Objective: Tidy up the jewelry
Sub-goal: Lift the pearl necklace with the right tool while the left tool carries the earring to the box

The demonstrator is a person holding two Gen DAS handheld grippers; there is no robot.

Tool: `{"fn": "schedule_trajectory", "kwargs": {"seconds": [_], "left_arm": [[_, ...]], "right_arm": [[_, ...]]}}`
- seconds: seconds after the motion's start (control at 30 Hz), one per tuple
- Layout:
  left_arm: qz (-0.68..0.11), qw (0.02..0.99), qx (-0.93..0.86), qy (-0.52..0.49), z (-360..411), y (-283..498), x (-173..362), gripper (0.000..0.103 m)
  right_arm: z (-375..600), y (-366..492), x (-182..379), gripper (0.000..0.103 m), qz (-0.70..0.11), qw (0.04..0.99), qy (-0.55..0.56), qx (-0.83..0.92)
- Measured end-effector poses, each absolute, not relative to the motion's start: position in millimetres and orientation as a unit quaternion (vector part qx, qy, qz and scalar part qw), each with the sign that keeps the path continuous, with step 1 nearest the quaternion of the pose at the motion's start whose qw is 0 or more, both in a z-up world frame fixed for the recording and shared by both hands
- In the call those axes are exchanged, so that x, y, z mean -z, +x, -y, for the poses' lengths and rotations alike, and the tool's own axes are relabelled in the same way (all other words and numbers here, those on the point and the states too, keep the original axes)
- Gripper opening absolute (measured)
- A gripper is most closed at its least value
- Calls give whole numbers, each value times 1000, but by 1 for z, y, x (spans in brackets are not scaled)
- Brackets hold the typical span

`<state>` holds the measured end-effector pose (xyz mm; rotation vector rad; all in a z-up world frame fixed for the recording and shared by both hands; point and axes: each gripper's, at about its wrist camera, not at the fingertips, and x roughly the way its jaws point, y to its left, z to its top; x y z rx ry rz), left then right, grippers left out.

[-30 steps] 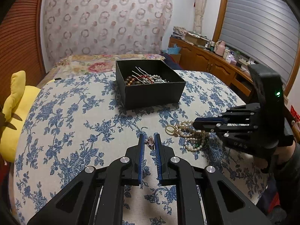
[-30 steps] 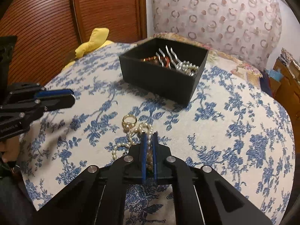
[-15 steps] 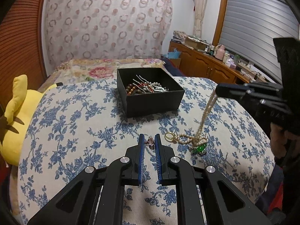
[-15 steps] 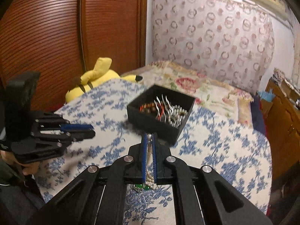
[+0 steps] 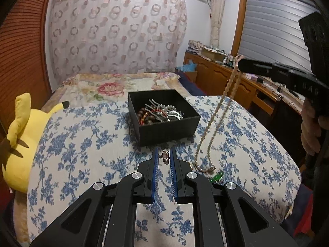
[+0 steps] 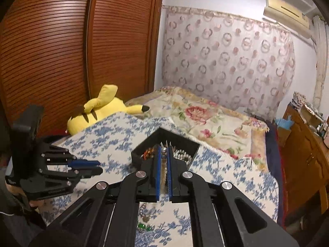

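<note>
Change since a second ago: the right hand-held gripper has risen well above the bedspread, drawing the pearl necklace up into a long hanging loop; before, it lay bunched on the cloth. The left hand-held gripper has barely shifted.
Left edge: a yellow plush toy lies at the bedspread's left border, against the slatted wooden wardrobe doors.
Left hand-held gripper: jaws narrow, pinching a small reddish earring at the tips, just in front of the box.
Centre: the black box sits open on the bedspread, holding brown beads, hair combs and silver pieces.
Right hand-held gripper: jaws closed on the necklace; its lower end with the green pendant is at or just above the cloth, right of the left gripper.
Open room: bare patterned cloth on both sides of the box; the right edge drops toward a wooden cabinet.
Left wrist view only: the full hanging loop, the earring, the window shutter.
Right wrist view only: pearls clamped between the blue pads, the left gripper's side, an air conditioner, loose beads blurred below.
</note>
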<state>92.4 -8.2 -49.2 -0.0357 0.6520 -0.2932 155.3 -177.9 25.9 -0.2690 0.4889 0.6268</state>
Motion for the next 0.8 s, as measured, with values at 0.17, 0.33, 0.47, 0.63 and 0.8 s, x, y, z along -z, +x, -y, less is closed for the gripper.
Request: {"fn": "schedule_trajectory", "kwargs": {"seconds": [0.17,0.33,0.47,0.63,0.8], "left_arm": [[-312,939,145,-18,6,105,42,10],[-313,938,146,-20,4,120,40,10],[-314,938,146,-22,2,133,38,10],[-312,939,144,-24,-1,152,34,10],[-311,939,143,-22,1,169,30,10]], "right_arm": [[175,172,-43,6,-220,919,-135,-299],[173,189,-60,6,-205,922,-132,-300],[174,203,-74,6,-189,927,-128,-298],[174,225,-91,6,-172,931,-121,-297],[169,244,-95,6,-167,931,-122,-302]]}}
